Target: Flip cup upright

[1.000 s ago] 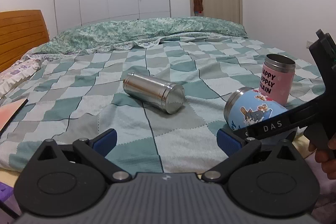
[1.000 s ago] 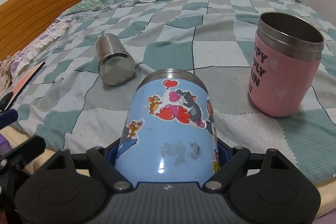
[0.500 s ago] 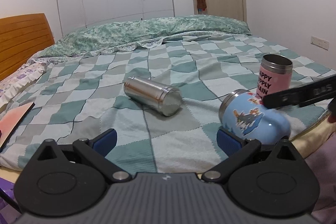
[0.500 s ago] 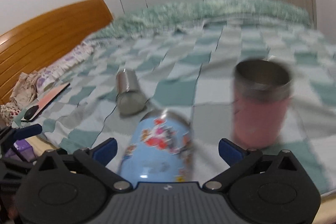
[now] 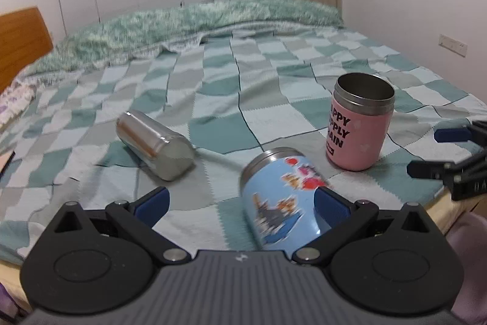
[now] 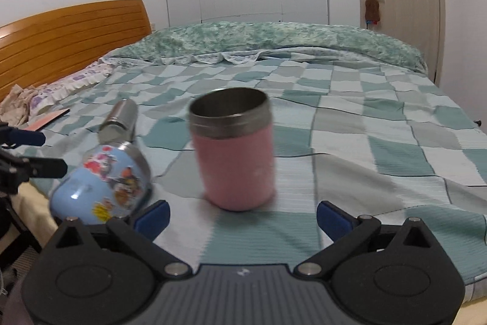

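Note:
A blue cartoon cup [image 5: 278, 197] lies on its side near the bed's front edge, steel rim pointing away. It also shows in the right wrist view [image 6: 103, 186]. My left gripper [image 5: 240, 201] is open, with the blue cup's base lying between its pads toward the right one. A pink cup [image 5: 359, 124] stands upright to the right, and shows in the right wrist view [image 6: 234, 151]. My right gripper [image 6: 242, 215] is open and empty, just in front of the pink cup. It shows at the right edge of the left wrist view [image 5: 450, 154].
A plain steel cup [image 5: 155, 140] lies on its side on the checked blanket [image 5: 274, 99], left of the blue cup. A wooden headboard [image 6: 70, 41] and pillows are at the left, a wardrobe and door at the back. The bed's front edge is just below the grippers.
My right gripper has let go of the blue cup and swung right to face the pink cup. My left gripper has moved right and forward around the blue cup.

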### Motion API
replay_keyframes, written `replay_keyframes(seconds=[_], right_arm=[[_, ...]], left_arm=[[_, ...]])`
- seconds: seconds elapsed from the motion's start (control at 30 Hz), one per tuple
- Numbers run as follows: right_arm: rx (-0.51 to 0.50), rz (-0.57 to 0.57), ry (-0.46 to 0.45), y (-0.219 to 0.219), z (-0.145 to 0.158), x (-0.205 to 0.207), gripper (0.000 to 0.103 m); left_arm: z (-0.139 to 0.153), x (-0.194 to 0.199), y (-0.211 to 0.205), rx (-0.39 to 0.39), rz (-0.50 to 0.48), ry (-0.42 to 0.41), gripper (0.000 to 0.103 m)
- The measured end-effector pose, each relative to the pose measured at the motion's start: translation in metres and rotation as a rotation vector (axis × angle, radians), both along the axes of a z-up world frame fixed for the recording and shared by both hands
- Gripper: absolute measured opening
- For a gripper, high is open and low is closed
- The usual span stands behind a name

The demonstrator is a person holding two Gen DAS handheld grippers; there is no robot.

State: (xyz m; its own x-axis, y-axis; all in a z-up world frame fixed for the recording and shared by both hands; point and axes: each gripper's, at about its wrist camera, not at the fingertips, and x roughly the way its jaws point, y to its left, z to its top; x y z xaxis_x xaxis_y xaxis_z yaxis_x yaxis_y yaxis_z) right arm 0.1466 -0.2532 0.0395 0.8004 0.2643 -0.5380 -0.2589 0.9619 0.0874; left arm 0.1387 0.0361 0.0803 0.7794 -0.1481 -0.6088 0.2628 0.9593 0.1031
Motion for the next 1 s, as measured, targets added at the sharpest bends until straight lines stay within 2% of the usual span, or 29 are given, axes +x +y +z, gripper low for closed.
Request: replay_keyframes(seconds=[0.2, 0.37, 0.53, 0.6, 0.67, 0.83, 1.0], right_arm=[[0.019, 0.031, -0.008, -0.02, -0.014, 0.009, 0.103], [0.034, 0.059, -0.011, -0.03, -0.022, 0.013, 0.103], [0.049, 0.077, -0.016, -0.036, -0.024, 0.018, 0.103], [0.055, 0.084, -0.016, -0.035, -0.024, 0.019, 0.103], [0.056, 0.096, -0.019, -0.034, -0.023, 0.019, 0.103], [0.027, 0.113, -0.039, -0.028, -0.019, 0.02, 0.103], [0.031, 0.106, -0.043, -0.029, -0.018, 0.022, 0.103]], left_arm=[[-0.003, 0.036, -0.022, -0.059, 0.067, 0.134, 0.103], [-0.012, 0.063, -0.034, -0.036, 0.127, 0.254, 0.103], [-0.017, 0.082, -0.04, -0.023, 0.143, 0.337, 0.097], [-0.022, 0.093, -0.04, -0.048, 0.155, 0.406, 0.088], [-0.026, 0.099, -0.041, -0.056, 0.162, 0.458, 0.086], [-0.025, 0.103, -0.042, -0.042, 0.162, 0.484, 0.086], [-0.023, 0.097, -0.046, -0.034, 0.156, 0.444, 0.086]])
